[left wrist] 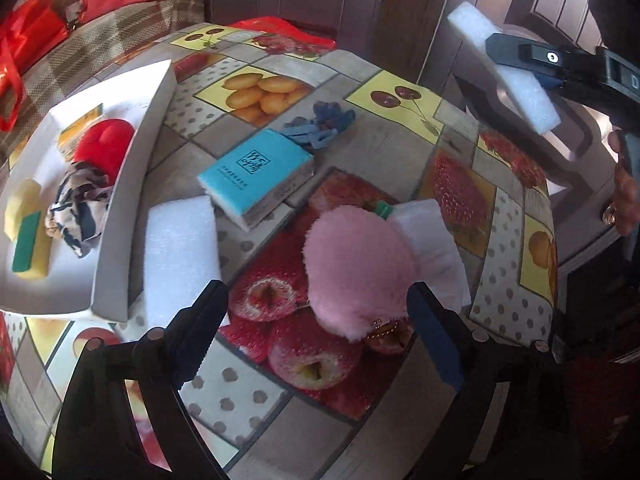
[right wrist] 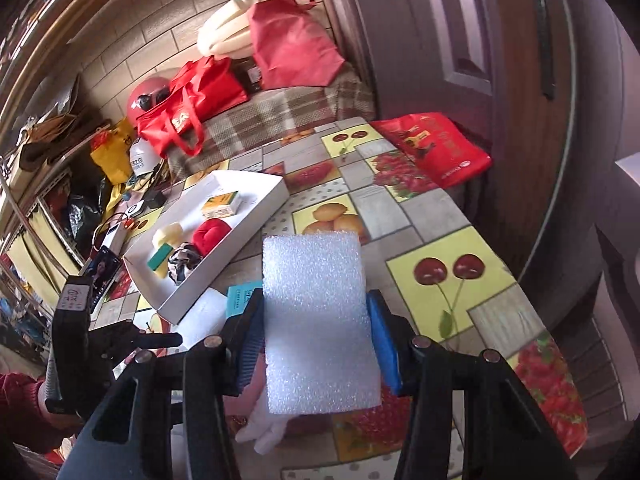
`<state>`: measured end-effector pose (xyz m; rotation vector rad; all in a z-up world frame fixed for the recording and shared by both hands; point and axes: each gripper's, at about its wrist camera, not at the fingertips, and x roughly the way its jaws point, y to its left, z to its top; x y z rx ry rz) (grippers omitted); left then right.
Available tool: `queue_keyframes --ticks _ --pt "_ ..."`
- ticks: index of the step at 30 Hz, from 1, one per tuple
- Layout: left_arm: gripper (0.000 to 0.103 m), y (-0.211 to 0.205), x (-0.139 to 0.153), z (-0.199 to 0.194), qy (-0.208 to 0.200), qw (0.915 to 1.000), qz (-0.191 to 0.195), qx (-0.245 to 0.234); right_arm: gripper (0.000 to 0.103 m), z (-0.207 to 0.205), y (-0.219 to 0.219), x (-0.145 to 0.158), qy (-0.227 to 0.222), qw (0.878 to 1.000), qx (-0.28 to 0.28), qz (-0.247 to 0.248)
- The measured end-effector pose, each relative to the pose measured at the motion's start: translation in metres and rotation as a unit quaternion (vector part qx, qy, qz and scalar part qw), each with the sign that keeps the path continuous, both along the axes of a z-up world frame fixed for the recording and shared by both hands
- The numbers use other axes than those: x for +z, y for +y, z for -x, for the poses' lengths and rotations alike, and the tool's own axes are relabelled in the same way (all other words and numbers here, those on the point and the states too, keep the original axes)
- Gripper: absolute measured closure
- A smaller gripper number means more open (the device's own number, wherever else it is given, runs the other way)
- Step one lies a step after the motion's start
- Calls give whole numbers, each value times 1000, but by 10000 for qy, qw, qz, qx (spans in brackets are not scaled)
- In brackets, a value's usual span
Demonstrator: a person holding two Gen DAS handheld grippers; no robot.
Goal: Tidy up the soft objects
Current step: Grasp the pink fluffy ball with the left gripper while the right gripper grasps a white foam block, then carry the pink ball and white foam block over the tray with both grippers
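My right gripper [right wrist: 316, 320] is shut on a white foam block [right wrist: 320, 324] and holds it above the table; the block also shows in the left wrist view [left wrist: 504, 68]. My left gripper [left wrist: 320, 304] is open just above the table, its jaws on either side of a pink fluffy pompom [left wrist: 356, 272]. A white box [left wrist: 120, 200] at left holds a red plush [left wrist: 106, 146], a patterned cloth [left wrist: 80, 204] and a yellow-green sponge [left wrist: 28, 236]. A second white foam block [left wrist: 180, 252], a blue tissue pack [left wrist: 256, 176] and a blue glove [left wrist: 320, 126] lie on the table.
The table wears a fruit-print cloth [left wrist: 400, 128]. White paper [left wrist: 432, 248] lies behind the pompom. A red bag [right wrist: 436, 148] sits at the far table edge. Red bags [right wrist: 200, 96] rest on a plaid seat beyond. A wooden door [right wrist: 460, 60] stands at right.
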<state>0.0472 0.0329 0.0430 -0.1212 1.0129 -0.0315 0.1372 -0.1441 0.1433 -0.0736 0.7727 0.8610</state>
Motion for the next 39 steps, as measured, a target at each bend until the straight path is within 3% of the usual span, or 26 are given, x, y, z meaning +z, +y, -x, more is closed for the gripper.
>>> queue_keyframes --ticks 2,8,11,16,21,28,33,39 --pt "13 -3 -5 -8 67 10000 70 -11 53 0 -13 -2 51 9999 -154 -41" --pt "31 -15 -21 -25 313 9993 105 -148 53 -2 -39 -2 117 9989 -438 -147" --pt "57 -18 -21 -26 233 9995 167 -154 53 0 -42 2 98 9985 -489 -218" --pt "59 -8 -4 -7 -90 9994 286 142 53 8 -35 19 -87 9983 -383 -441" --pt "58 11 47 17 -690 9959 51 590 53 15 -16 47 -430 9959 -141 -782" --pt "58 54 133 50 -1516 9743 -438 1606 53 22 19 100 -848 9859 171 -1432" --pt "58 82 161 77 -1731 9578 -731 2176 53 31 46 124 -1086 9794 483 -1634" --pt "58 104 183 106 -2045 9382 -808 2675 53 42 68 139 -1231 9731 770 -1790"
